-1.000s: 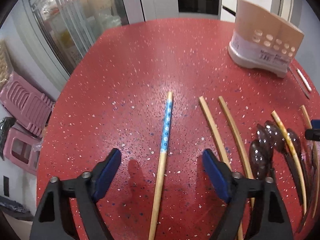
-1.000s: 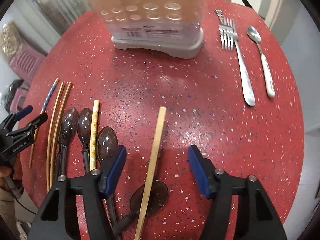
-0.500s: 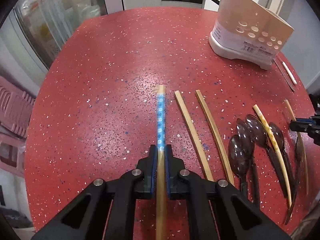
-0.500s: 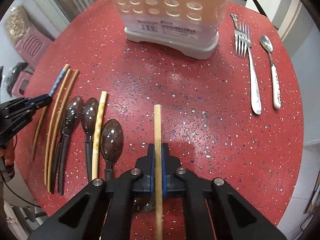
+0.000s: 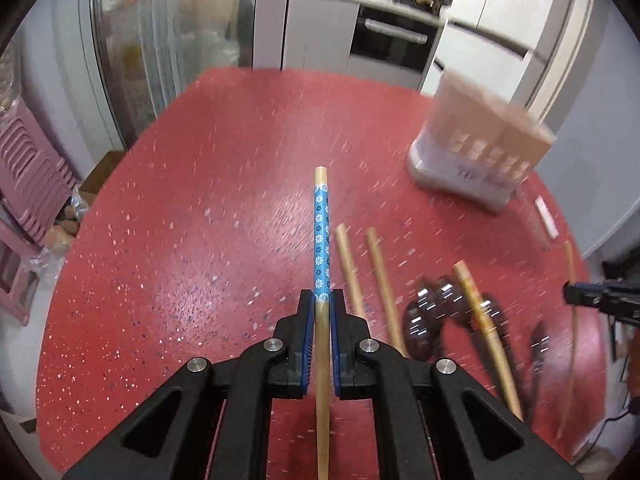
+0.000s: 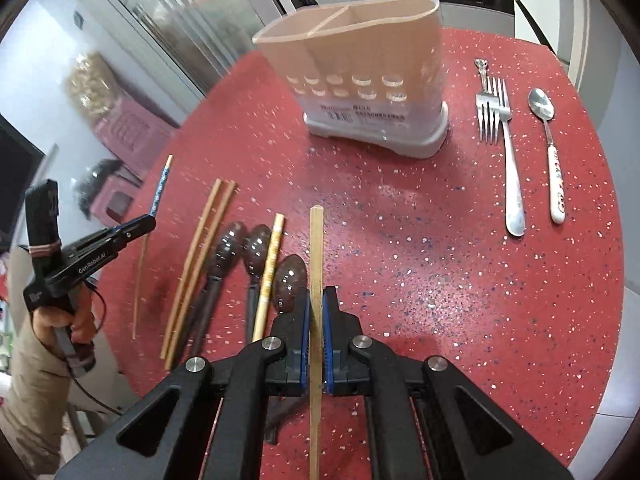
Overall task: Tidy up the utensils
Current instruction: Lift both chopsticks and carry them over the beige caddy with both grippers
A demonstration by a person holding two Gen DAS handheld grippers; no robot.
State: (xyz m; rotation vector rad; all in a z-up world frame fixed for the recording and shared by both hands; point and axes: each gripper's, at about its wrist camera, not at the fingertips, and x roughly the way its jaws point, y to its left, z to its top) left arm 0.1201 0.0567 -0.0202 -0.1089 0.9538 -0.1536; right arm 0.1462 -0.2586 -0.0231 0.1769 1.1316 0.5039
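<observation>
My left gripper (image 5: 321,300) is shut on a blue-patterned chopstick (image 5: 321,236) and holds it lifted above the red table (image 5: 200,200). My right gripper (image 6: 316,300) is shut on a plain wooden chopstick (image 6: 316,248), also lifted. The beige utensil holder (image 6: 360,80) with a white base stands at the far side of the table, and shows blurred in the left wrist view (image 5: 476,152). Two plain chopsticks (image 6: 200,264), a yellow-patterned chopstick (image 6: 270,268) and dark plastic spoons (image 6: 228,248) lie on the table between the grippers.
A metal fork (image 6: 504,140) and a spoon with a white patterned handle (image 6: 552,160) lie to the right of the holder. Pink plastic stools (image 5: 28,184) stand on the floor to the left. Kitchen cabinets and an oven are behind the table.
Both grippers closed on their chopsticks about half a second ago. Since then both have lifted their chopsticks off the table and tilted upward.
</observation>
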